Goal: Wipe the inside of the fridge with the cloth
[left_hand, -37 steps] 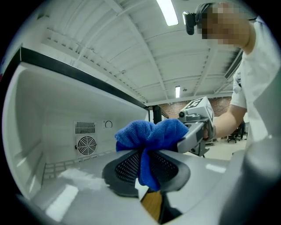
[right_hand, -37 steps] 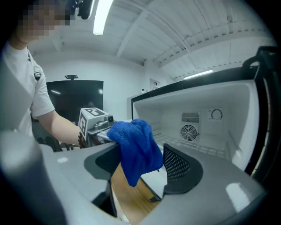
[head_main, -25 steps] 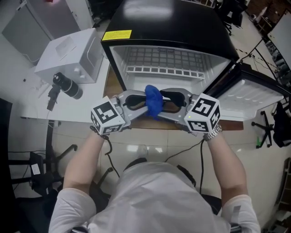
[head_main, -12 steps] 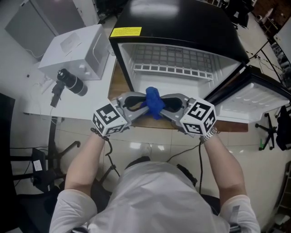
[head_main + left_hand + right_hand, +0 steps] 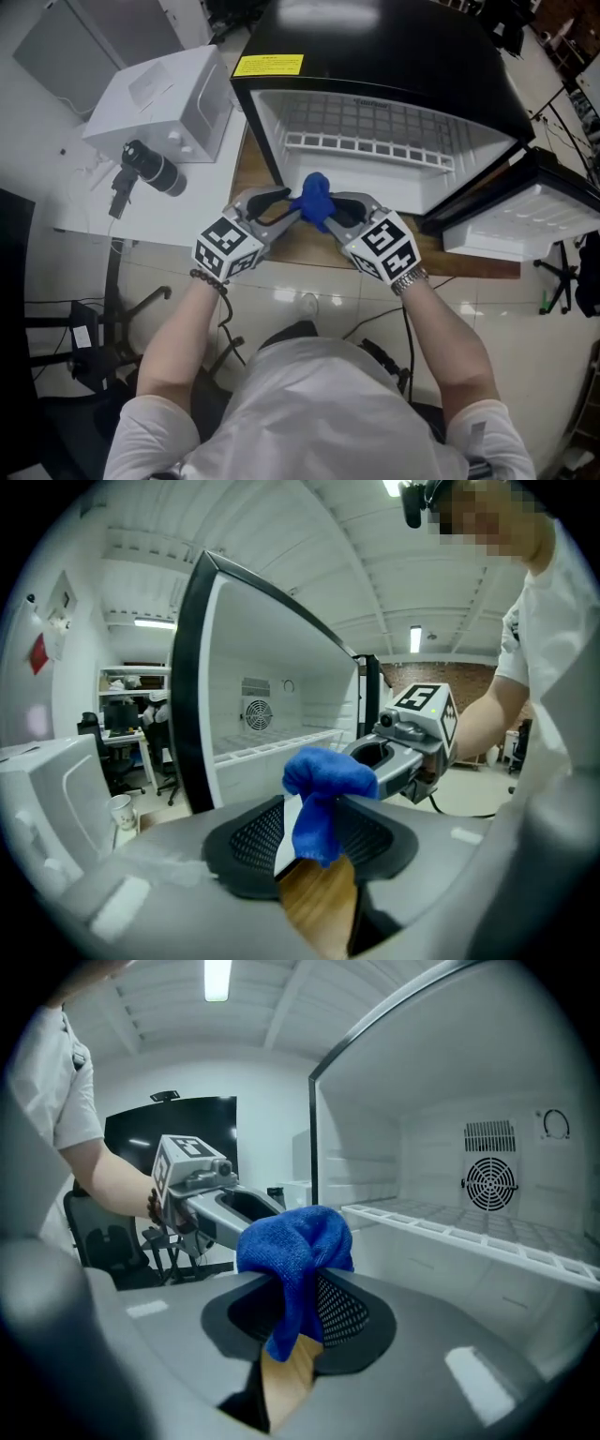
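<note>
As the cloth [image 5: 316, 197], near the open fridge [image 5: 394, 47], is pinched by the just-closing right gripper [image 5: 329, 214] and freed by the left gripper [image 5: 301, 212], just spread apart, it could be dropped if caught too thinly.

On the wooden table [image 5: 251, 178], a black fridge [image 5: 375, 47], door open, set back from the front edge; bare wood along front and left edges. Alongside the left edge, a white table [image 5: 94, 202] bearing a white box [image 5: 155, 103]; black camera [image 5: 150, 169] toward its front edge.
</note>
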`<state>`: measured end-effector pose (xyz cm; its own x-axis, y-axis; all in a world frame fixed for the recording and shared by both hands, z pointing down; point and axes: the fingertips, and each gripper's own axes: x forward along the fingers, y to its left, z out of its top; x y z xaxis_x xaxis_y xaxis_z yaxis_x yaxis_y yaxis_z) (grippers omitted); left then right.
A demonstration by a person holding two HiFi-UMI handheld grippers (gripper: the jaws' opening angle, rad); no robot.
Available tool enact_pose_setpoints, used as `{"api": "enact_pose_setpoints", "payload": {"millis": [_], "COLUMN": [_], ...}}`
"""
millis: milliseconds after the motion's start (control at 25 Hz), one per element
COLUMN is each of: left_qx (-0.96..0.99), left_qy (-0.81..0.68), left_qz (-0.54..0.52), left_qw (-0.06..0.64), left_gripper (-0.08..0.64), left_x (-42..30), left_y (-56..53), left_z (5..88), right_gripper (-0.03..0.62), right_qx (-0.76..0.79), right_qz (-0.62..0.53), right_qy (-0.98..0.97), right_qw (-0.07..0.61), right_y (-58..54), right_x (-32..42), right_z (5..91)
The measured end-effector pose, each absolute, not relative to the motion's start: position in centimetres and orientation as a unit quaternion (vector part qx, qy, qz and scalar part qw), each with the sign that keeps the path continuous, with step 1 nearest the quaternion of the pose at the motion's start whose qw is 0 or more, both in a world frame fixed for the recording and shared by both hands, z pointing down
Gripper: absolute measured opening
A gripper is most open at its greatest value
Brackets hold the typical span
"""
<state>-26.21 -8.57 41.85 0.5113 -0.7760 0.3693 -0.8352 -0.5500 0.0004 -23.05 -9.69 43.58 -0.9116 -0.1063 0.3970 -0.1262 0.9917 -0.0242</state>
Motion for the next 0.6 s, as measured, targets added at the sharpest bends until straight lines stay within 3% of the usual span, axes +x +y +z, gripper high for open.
{"api": "enact_pose_setpoints", "payload": {"millis": [480, 600], "left_qx": [0.764, 0.752], "left_qy": [-0.619, -0.633], "left_qz": [0.149, 0.148], "left_qw": [0.104, 0.108], "left_gripper": [0.153, 0.121], "left_x": [-32.5, -32.9], "left_y": [-11.0, -11.7], "left_z": [44.1, 44.6], "right_gripper": [0.086, 0.086], "right_qx": [0.129, 0.138], "right_qz": [0.002, 0.002], "right_qy": [-0.969, -0.969], "right_qw": [0.209, 0.206], "right_y": [-13.3, -14.1], "right_x": [-28.0, -29.1], "right_z": [49.0, 50.1]}}
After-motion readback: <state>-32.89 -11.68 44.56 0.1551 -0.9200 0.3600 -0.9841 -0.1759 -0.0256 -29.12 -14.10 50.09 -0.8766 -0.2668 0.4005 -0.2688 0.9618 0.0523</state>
